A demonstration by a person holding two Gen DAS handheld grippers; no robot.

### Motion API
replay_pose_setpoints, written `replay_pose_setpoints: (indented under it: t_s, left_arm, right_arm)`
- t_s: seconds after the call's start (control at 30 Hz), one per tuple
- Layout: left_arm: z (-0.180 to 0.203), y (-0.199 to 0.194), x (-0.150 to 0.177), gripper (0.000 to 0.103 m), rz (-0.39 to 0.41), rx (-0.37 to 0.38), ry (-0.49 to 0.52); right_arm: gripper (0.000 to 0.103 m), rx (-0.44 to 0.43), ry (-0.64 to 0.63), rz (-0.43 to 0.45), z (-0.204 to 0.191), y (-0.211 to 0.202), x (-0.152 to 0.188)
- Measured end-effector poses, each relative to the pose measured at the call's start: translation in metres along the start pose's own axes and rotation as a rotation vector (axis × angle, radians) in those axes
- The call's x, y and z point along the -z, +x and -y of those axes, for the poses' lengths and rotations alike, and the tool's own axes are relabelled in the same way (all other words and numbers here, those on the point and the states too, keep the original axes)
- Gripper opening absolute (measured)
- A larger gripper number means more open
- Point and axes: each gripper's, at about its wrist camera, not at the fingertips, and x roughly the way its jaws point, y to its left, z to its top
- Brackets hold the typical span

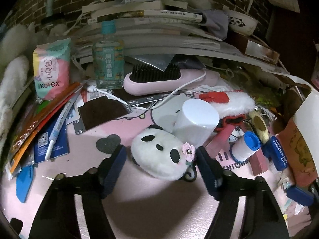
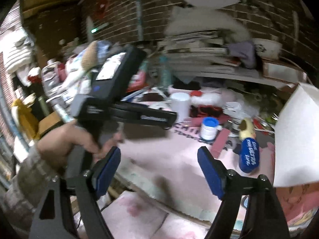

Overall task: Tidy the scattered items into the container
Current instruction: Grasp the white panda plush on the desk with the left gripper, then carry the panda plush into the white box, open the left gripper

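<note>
Left wrist view: the panda plush [image 1: 159, 155] lies on the pink mat [image 1: 83, 165], between the 2 blue-padded fingers [image 1: 115, 165] of the left gripper [image 1: 161, 159]. The jaws are spread wide, with a gap to the plush on the left side, while the right pad sits just beside its small pink flower [image 1: 189, 149]; whether it touches there cannot be told. A white cylinder [image 1: 196, 122] leans against the plush's far side. To its right lie a red-and-white fuzzy item [image 1: 229, 101], a white jar with a blue lid [image 1: 246, 146] and a blue tube with white lettering [image 1: 279, 153]. Farther back sit a pink hairbrush with black bristles [image 1: 159, 79], a clear bottle with a teal cap [image 1: 108, 57] and a Kotex pack [image 1: 52, 67], under a stack of books [image 1: 143, 14] bearing a panda bowl [image 1: 242, 23]. A white container wall [image 1: 307, 115] rises at the right edge.

The right wrist view is blurred. The right gripper [image 2: 159, 171] hangs above the mat's near edge [image 2: 159, 159], jaws spread and nothing between them. The person's left hand [image 2: 65, 145] grips the handle of the left gripper [image 2: 169, 119], which reaches toward the white cylinder [image 2: 180, 105]. The blue-lidded jar [image 2: 209, 128], the blue tube [image 2: 249, 157] and the white container [image 2: 299, 135] are in view at right.
</note>
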Motion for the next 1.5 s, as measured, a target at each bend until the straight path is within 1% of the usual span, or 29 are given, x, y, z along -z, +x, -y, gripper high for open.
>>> replay_pose_setpoints:
  t_s: [0.03,0.07,0.17,0.23,0.3,0.37,0.5,0.63,0.77,0.9,1.0,1.1,1.13,1.23,1.37,1.43,1.5]
  left_arm:
    - [0.0,0.0,0.0,0.062,0.0,0.003,0.003]
    - [0.0,0.0,0.0,0.056,0.0,0.008,0.003]
    - [0.001,0.0,0.0,0.054,-0.002,0.004,0.008]
    - [0.001,0.0,0.0,0.053,-0.004,0.005,0.011]
    - [0.002,0.0,0.0,0.048,-0.008,0.004,0.012]
    - [0.002,-0.003,0.0,0.048,-0.002,0.009,0.013]
    - [0.009,-0.017,-0.005,0.047,0.027,0.003,0.037]
    - [0.02,-0.037,-0.016,0.047,0.067,0.03,0.064]
    - [0.044,-0.059,-0.034,0.047,0.11,0.091,0.117]
    - [0.082,-0.081,-0.058,0.047,0.153,0.215,0.183]
    - [0.121,-0.094,-0.073,0.047,0.159,0.324,0.276]
    - [0.159,-0.1,-0.083,0.047,0.126,0.455,0.369]
    - [0.173,-0.1,-0.087,0.047,0.109,0.481,0.403]
    - [0.209,-0.096,-0.093,0.047,0.062,0.508,0.484]
    - [0.248,-0.083,-0.096,0.047,-0.044,0.559,0.552]
    - [0.265,-0.076,-0.094,0.047,-0.098,0.562,0.589]
    - [0.279,-0.067,-0.092,0.047,-0.147,0.546,0.617]
  right_arm:
    - [0.077,0.013,0.014,-0.001,0.003,0.003,0.001]
    - [0.077,0.017,0.034,-0.005,0.006,0.007,0.002]
    - [0.077,0.04,0.088,0.006,0.015,0.011,0.003]
    - [0.077,0.088,0.099,0.016,0.018,0.015,0.003]
    - [0.077,0.126,0.103,0.025,0.021,0.017,0.002]
    - [0.078,0.154,0.115,0.031,0.024,0.019,0.002]
    - [0.079,0.172,0.156,0.046,0.031,0.021,0.004]
    - [0.079,0.228,0.14,0.052,0.033,0.024,0.004]
    - [0.08,0.266,0.162,0.057,0.04,0.025,0.004]
    - [0.08,0.265,0.204,0.069,0.048,0.024,0.006]
    - [0.08,0.261,0.216,0.088,0.051,0.022,0.008]
    - [0.08,0.258,0.218,0.1,0.051,0.019,0.01]
    - [0.08,0.257,0.218,0.1,0.051,0.019,0.011]
    - [0.08,0.254,0.222,0.101,0.051,0.017,0.013]
    - [0.08,0.254,0.235,0.103,0.053,0.016,0.016]
    - [0.08,0.251,0.244,0.106,0.054,0.016,0.017]
    - [0.08,0.247,0.252,0.107,0.055,0.016,0.019]
